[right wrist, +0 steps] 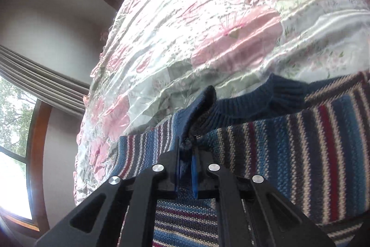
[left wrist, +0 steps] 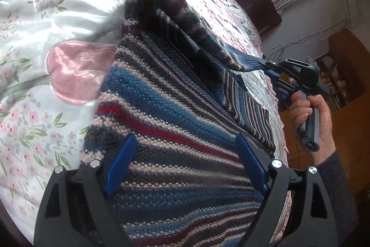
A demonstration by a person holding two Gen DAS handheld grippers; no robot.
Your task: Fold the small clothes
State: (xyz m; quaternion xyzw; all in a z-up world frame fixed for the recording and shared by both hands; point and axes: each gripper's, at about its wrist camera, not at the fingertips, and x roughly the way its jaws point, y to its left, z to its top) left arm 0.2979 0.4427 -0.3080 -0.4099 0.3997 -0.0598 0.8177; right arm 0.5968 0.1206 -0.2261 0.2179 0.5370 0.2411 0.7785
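Sweater (left wrist: 175, 122) cuff pinched in right tool (right wrist: 186, 154), hiding its tips; left tool (left wrist: 185, 161) spread wide.

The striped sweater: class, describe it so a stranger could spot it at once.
Start at the bed's floral quilt, white with pink blossoms. On it lies the striped sweater, its blue ribbed cuff pinched by the right gripper. It is the only knit there, banded blue, red, grey and cream.
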